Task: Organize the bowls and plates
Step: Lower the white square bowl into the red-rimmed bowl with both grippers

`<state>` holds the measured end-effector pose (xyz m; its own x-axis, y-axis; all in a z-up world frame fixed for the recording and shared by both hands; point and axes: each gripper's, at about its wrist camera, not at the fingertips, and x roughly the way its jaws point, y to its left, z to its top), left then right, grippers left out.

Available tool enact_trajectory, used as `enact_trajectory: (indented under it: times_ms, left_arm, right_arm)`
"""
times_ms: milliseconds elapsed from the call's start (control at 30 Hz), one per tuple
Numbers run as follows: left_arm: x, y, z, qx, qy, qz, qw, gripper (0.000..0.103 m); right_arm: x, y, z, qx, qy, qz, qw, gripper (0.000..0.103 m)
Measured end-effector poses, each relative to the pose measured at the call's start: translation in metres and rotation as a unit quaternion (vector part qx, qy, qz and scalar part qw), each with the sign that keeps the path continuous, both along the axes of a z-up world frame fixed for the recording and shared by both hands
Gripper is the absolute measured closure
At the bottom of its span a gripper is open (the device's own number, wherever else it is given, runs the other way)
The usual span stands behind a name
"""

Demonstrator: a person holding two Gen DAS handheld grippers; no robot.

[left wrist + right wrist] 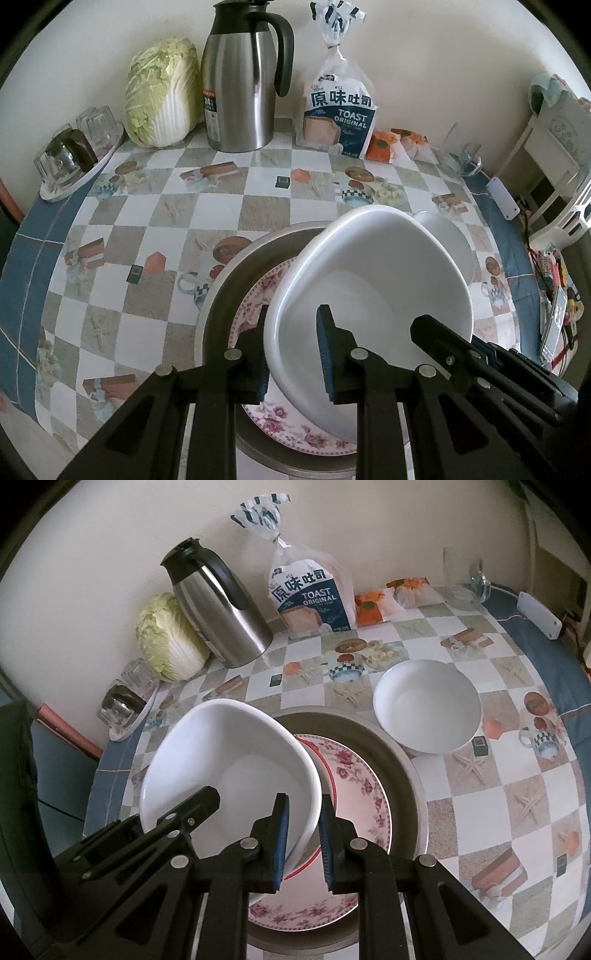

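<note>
Already the stack is taking shape on the checked tablecloth [480, 812]. Largest is the metal tray [406, 771], which holds the floral plate [365, 786]; a red-rimmed dish [325, 771] seems to lie on that plate, though most of it is hidden. Above them, tilted and not yet set down, hangs the big white bowl [236, 760], carried by both tools: the left gripper [293, 350] is clamped on one side of its rim, the right gripper [303, 842] pinches the opposite side. A second white bowl [428, 705] sits on the cloth just beyond the tray, untouched. Judging by this, lowering the held bowl comes next, then nesting the other one.
</note>
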<state>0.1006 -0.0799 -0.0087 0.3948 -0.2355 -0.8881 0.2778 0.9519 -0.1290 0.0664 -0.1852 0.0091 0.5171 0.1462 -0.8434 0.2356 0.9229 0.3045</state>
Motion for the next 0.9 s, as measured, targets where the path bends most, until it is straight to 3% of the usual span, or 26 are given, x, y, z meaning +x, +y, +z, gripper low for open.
enact_trajectory:
  times_ms: [900]
  left_arm:
    - [0.0017, 0.0028, -0.0005, 0.011, -0.010, 0.013, 0.9998, 0.083]
  right_arm:
    - [0.0033, 0.0060, -0.0007, -0.034, 0.001, 0.006, 0.999, 0.084]
